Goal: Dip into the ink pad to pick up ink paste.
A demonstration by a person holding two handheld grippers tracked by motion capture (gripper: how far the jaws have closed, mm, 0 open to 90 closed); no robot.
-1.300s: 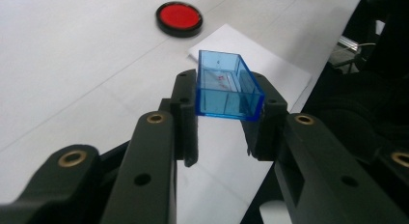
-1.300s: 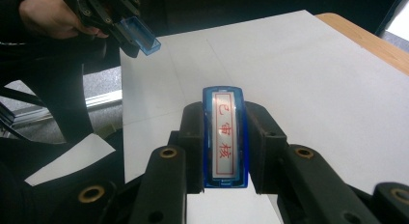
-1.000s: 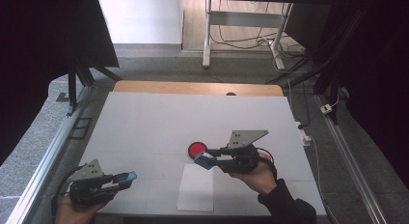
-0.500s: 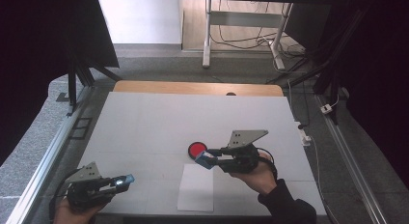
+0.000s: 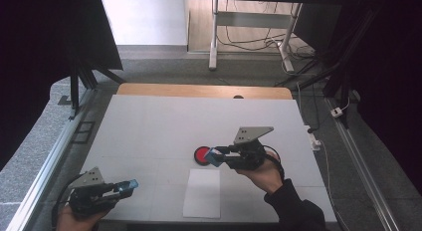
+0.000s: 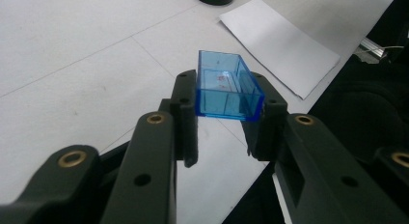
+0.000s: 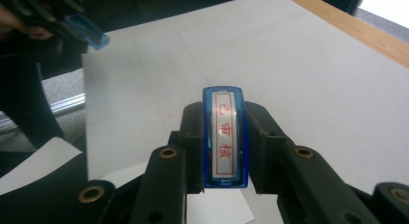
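Looking down on a white table (image 5: 149,136), a person holds a gripper in each hand. The right gripper (image 5: 215,156), near the table's middle, is clamped on a blue stamp (image 7: 224,137); in the right gripper view the stamp's top label with red characters faces the camera between the closed jaws. The stamp's tip sits just beside, perhaps over, a round red ink pad (image 5: 202,154). The left gripper (image 5: 130,184), at the near left edge, grips the stamp's clear blue cap (image 6: 226,86), an open little box held level above the table and well apart from the stamp. A white sheet of paper (image 5: 202,193) lies flat just in front of the ink pad, between the two hands. The step in hand appears to be inking the uncapped stamp. Next, the right gripper would likely need to carry it a short way toward the person and press it squarely on the paper
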